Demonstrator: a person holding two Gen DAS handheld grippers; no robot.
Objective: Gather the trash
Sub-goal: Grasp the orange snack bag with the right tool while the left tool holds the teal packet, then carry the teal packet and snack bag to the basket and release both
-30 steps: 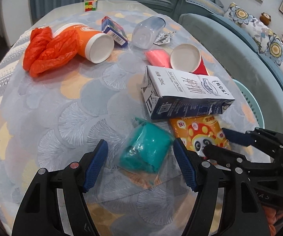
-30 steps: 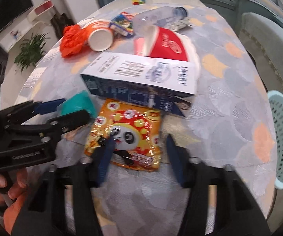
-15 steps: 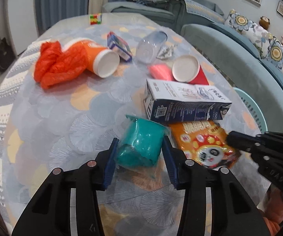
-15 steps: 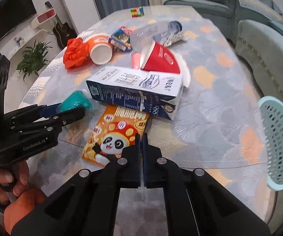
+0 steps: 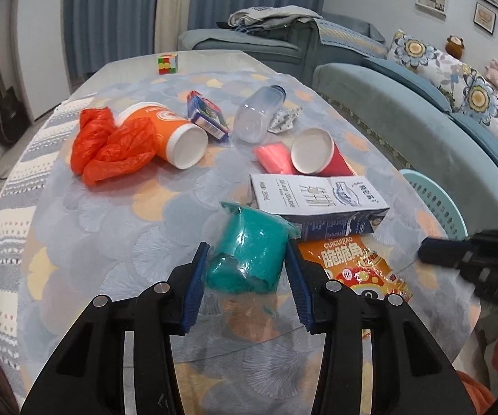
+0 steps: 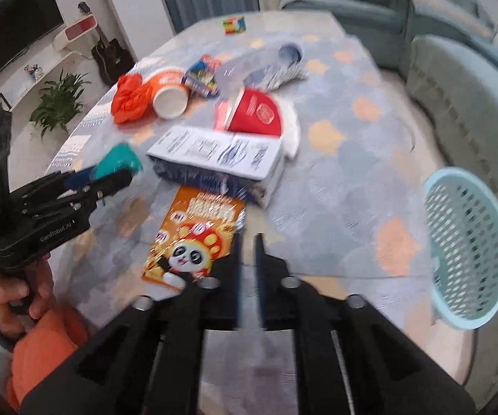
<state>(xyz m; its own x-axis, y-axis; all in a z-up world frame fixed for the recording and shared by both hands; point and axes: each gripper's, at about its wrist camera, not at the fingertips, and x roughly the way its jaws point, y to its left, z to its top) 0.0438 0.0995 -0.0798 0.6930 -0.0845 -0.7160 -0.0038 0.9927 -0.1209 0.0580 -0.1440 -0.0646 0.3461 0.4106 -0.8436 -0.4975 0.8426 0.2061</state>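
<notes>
The left tongs (image 5: pixel 247 269) are clenched on the teal wrapped lump (image 5: pixel 249 252), lifted just above the bench (image 5: pixel 75 214). The right tongs (image 6: pixel 249 259) (blurred) have just been opening, with only a narrow gap and nothing between them, beside the panda snack bag (image 6: pixel 193 238). The basket (image 6: pixel 470 252) looks empty, so nearly all the trash is left, I think.

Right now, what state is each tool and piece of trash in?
Left tool, just closed on the teal bag.
Right tool, jaws just opening, nothing between.
Orange cup, lying on its side.
Red cup, on its side.
Milk carton, lying flat.
Clear bottle, on its side.
</notes>
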